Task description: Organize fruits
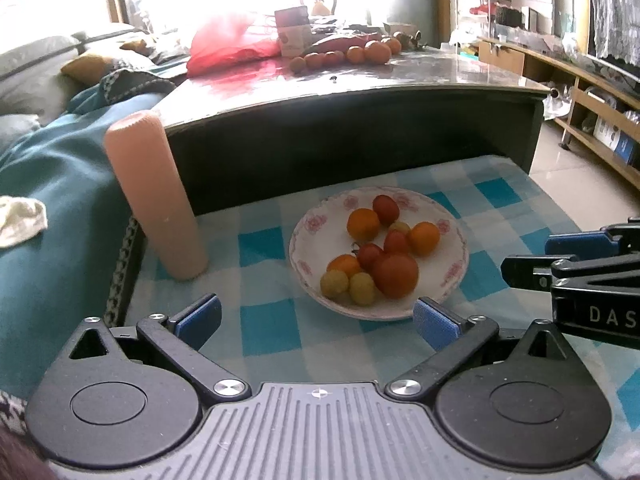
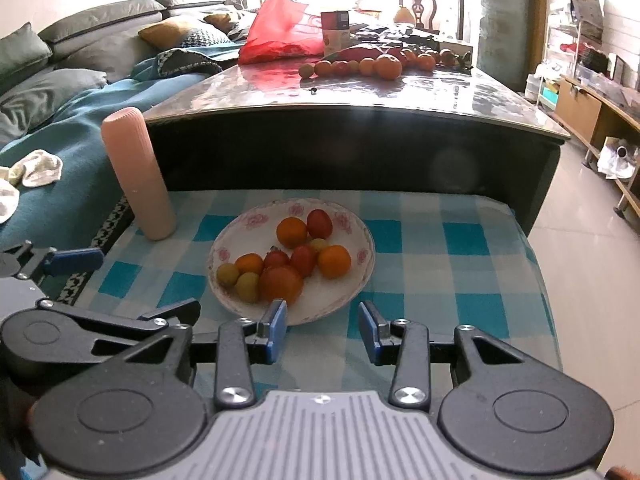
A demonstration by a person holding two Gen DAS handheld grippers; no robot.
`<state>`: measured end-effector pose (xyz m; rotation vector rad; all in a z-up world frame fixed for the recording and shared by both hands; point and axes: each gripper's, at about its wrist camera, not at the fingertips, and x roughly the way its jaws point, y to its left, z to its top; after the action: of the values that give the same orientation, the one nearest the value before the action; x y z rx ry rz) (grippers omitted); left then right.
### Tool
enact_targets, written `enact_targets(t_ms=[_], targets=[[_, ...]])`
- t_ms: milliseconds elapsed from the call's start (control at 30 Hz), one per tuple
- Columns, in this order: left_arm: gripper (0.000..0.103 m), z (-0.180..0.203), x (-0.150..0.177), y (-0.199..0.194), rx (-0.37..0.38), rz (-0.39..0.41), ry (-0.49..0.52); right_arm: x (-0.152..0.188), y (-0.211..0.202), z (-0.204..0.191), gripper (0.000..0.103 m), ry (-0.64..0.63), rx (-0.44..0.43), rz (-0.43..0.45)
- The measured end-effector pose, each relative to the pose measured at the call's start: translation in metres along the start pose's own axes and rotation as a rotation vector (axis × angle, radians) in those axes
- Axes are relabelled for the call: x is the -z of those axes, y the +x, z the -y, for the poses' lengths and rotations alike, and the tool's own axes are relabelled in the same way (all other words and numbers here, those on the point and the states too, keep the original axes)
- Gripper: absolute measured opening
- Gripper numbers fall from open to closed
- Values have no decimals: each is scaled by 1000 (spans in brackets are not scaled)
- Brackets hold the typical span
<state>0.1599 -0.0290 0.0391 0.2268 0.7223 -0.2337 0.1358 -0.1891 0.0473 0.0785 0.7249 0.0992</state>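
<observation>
A white floral plate [image 1: 448, 280] [image 2: 240, 236] sits on a blue checked cloth and holds several small fruits: oranges, red tomatoes [image 1: 396, 274] [image 2: 281, 283] and yellow-green ones [image 1: 334, 283] [image 2: 228, 274]. My left gripper [image 1: 318, 320] hovers wide open just in front of the plate, nothing between its blue pads. In the right wrist view my right gripper [image 2: 323, 330] is open at the plate's near rim, empty. The right gripper's fingers [image 1: 568, 240] show at the right edge of the left wrist view. More oranges [image 1: 376, 52] [image 2: 387, 66] lie in a row on the dark table behind.
A tall pink cylinder [image 1: 156, 196] [image 2: 138, 174] stands upright left of the plate. A dark glossy table [image 1: 360, 128] [image 2: 352, 140] rises behind the cloth, with a red bag [image 2: 280, 28] and a box on it. A teal-covered sofa [image 2: 60, 168] is at left, tiled floor at right.
</observation>
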Motion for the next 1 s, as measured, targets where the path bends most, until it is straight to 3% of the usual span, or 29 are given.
enact_targets(t_ms=[500,1000], targets=[[103,3,33,-40,-9,7,-24,39,-39,-14,54,18,-17,-8],[103,4,72,-71,6,-35,-59,79,-72,-26,55,35,-22,-38]])
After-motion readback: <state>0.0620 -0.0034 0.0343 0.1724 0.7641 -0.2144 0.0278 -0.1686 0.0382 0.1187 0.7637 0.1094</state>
